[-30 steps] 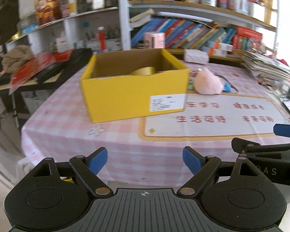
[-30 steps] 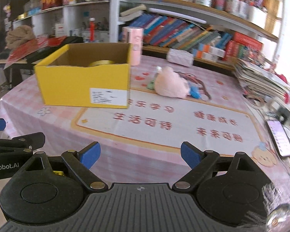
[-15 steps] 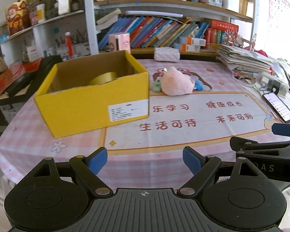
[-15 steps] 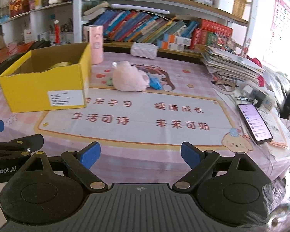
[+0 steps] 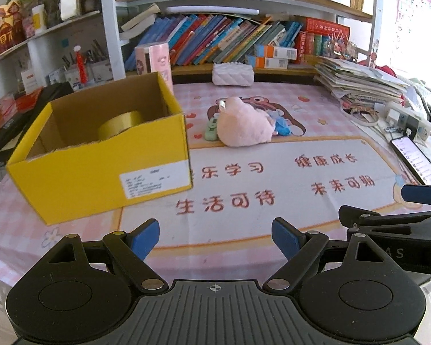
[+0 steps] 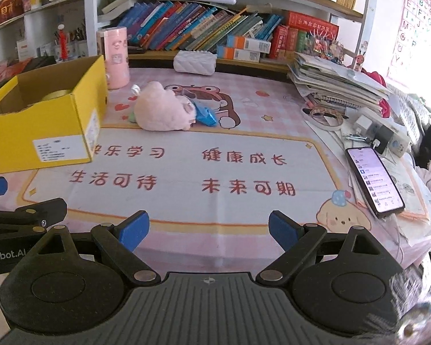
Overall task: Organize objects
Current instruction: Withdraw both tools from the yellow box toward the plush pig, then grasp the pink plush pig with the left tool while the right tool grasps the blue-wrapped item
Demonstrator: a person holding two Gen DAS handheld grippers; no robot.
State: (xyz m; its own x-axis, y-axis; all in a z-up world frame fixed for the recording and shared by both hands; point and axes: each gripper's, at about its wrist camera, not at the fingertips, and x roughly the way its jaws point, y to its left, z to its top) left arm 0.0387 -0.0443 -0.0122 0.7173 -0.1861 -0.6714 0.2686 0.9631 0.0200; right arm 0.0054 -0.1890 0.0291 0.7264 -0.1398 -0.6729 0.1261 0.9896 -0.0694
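Observation:
An open yellow cardboard box (image 5: pixel 100 169) stands on the left of the table, with a yellow tape roll (image 5: pixel 120 125) inside; it also shows in the right wrist view (image 6: pixel 46 132). A pink plush toy (image 5: pixel 244 125) (image 6: pixel 162 110) lies mid-table, with a small green item (image 5: pixel 211 130) on its left and a blue item (image 6: pixel 205 115) on its right. My left gripper (image 5: pixel 215 237) is open and empty at the table's near edge. My right gripper (image 6: pixel 208 228) is open and empty beside it.
A pink cylinder (image 6: pixel 116 57) and a white quilted case (image 6: pixel 195 61) stand at the back before the bookshelf. A paper stack (image 6: pixel 339 86), a power strip (image 6: pixel 388 136) and a phone (image 6: pixel 373 181) lie on the right. A printed mat (image 6: pixel 186 172) covers the middle.
Both grippers have swung to the right and come closer to the table. The box has shifted left in both views. Both grippers stay open.

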